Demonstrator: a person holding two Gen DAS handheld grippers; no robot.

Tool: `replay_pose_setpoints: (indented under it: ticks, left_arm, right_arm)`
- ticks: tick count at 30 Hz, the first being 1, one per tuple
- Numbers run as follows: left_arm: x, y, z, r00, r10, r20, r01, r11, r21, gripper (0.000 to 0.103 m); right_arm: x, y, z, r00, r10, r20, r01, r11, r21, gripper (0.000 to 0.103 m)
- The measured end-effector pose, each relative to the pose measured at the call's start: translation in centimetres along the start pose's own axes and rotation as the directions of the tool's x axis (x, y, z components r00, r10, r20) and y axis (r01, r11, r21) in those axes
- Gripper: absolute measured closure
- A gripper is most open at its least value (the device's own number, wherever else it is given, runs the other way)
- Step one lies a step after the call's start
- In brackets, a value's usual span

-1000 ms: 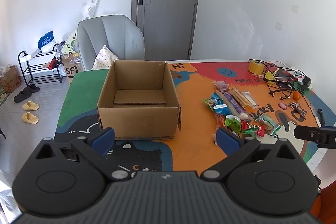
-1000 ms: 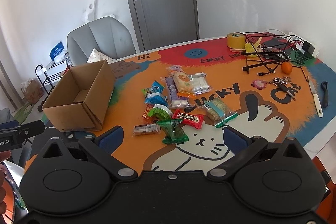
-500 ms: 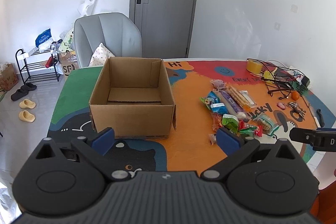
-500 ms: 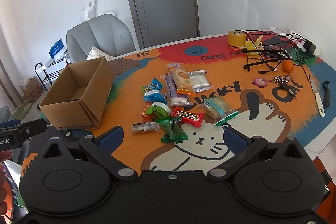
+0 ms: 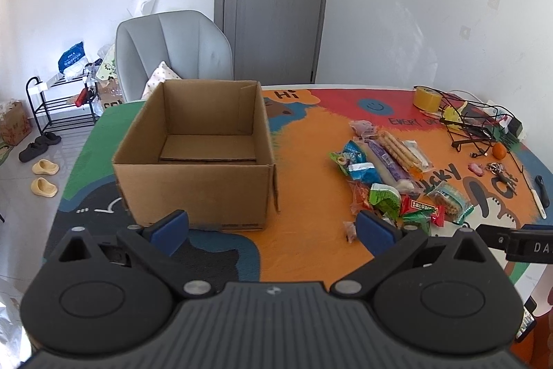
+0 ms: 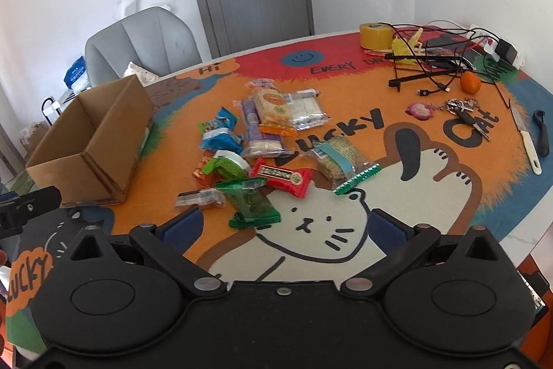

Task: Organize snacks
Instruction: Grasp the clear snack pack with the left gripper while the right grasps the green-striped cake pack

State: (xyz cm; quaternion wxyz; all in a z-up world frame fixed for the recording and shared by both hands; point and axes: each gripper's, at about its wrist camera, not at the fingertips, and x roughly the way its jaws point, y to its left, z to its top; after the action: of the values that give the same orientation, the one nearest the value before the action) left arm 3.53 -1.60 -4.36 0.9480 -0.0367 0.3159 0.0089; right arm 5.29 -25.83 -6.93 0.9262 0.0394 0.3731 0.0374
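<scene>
Jaws of my left gripper [image 5: 273,225] and right gripper [image 6: 285,227] gape empty; one cardboard box [image 5: 197,158] at ten o'clock, bare mat [image 6: 311,230] between me and roughly eleven snacks [image 6: 266,140]

The table mat [image 6: 432,206] reads "Hi", "EVERY DAY", "LUCKY CAT" and, again, "LUCKY".

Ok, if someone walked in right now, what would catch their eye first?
Probably the bright cartoon cat tablecloth covering the table, then the heap of snack packets scattered across its middle. To the left of the heap stands an open cardboard box with no snacks inside, and both claws, the left claw and the right claw, hang open near the table's front edge.
</scene>
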Motion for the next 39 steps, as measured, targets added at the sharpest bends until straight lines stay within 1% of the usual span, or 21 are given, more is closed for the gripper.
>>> replay_pose_setpoints:
  ticks: [4, 9, 14, 19, 21, 23, 27, 33, 39]
  left_arm:
    - [1.2, -1.3, 0.0, 1.0, -0.023, 0.004, 0.023, 1.0, 0.015, 0.001]
    - [2.3, -2.8, -0.1, 0.999, -0.038, 0.015, 0.038, 0.999, 0.033, 0.001]
    - [3.9, -3.8, -0.2, 0.998, -0.057, 0.006, 0.057, 0.998, 0.035, 0.001]
    - [5.4, -4.4, -0.4, 0.997, -0.075, -0.006, 0.075, 0.997, 0.015, 0.003]
    - [6.1, -4.8, -0.6, 0.997, -0.077, -0.009, 0.077, 0.997, 0.016, 0.003]
    - [6.9, -5.2, -0.7, 0.997, -0.076, -0.017, 0.077, 0.997, 0.018, 0.003]
    - [8.2, -5.8, -1.0, 0.996, -0.083, -0.039, 0.083, 0.996, 0.01, 0.008]
    - [9.6, -7.0, -1.6, 0.996, -0.071, -0.05, 0.071, 0.997, 0.006, 0.009]
    - [11.0, -8.0, -2.1, 0.997, -0.048, -0.065, 0.048, 0.999, -0.001, 0.01]
  right_arm:
    - [1.0, -1.2, -0.1, 1.0, 0.014, -0.002, -0.014, 1.0, 0.027, 0.0]
    - [2.0, -2.0, -0.1, 1.0, 0.015, 0.0, -0.015, 1.0, 0.024, 0.0]
    - [3.0, -3.0, -0.1, 0.998, 0.058, -0.005, -0.058, 0.998, 0.036, 0.0]
    - [3.9, -4.2, -0.1, 0.999, 0.043, 0.023, -0.045, 0.997, 0.057, 0.001]
    - [4.5, -4.7, 0.0, 0.999, 0.043, 0.029, -0.045, 0.997, 0.065, 0.005]
    - [5.2, -5.1, 0.2, 0.999, 0.038, 0.033, -0.04, 0.997, 0.068, 0.007]
    - [6.2, -5.8, 0.5, 0.999, 0.035, 0.035, -0.037, 0.997, 0.07, 0.014]
    - [7.2, -6.6, 1.0, 0.998, 0.036, 0.059, -0.039, 0.998, 0.054, 0.015]
    - [8.3, -7.3, 1.2, 0.997, 0.042, 0.061, -0.045, 0.998, 0.044, 0.015]
